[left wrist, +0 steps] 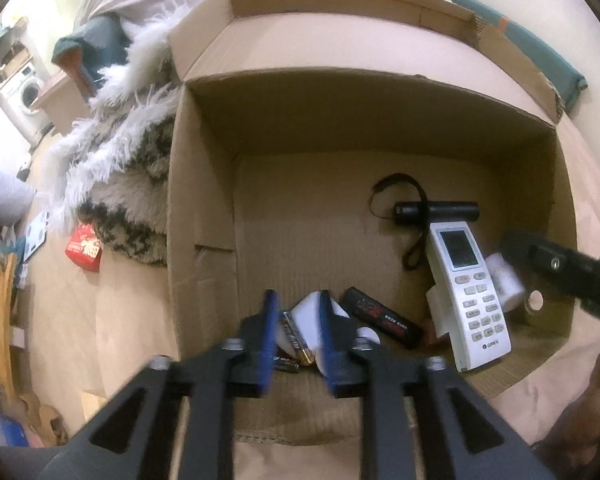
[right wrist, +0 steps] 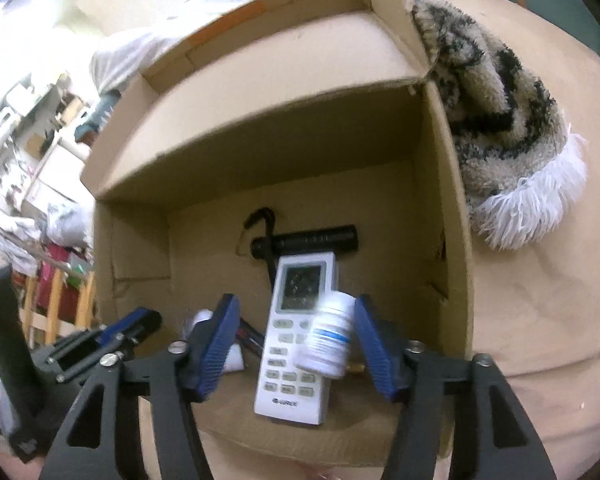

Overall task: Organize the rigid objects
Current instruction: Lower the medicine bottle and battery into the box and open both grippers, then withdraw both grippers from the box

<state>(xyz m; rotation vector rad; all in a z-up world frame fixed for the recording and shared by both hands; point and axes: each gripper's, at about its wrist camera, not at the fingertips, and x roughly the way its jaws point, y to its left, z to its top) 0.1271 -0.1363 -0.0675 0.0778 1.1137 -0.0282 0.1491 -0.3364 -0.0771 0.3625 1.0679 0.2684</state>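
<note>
Looking down into an open cardboard box (right wrist: 444, 216). Right gripper (right wrist: 296, 344) spread wide, white pill bottle (right wrist: 330, 340) between the pads, touching the right one at most. White remote (right wrist: 296, 344) underneath, black flashlight (right wrist: 308, 242) behind it. Left gripper (right wrist: 128, 326) poking in from the left.

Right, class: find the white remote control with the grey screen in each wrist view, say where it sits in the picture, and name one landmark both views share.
Left wrist view: remote control at lower right, on the cardboard box floor.
Right wrist view: remote control at lower centre, partly behind a white bottle.
Shared landmark: the black flashlight lying just beyond the remote's screen end.
</note>
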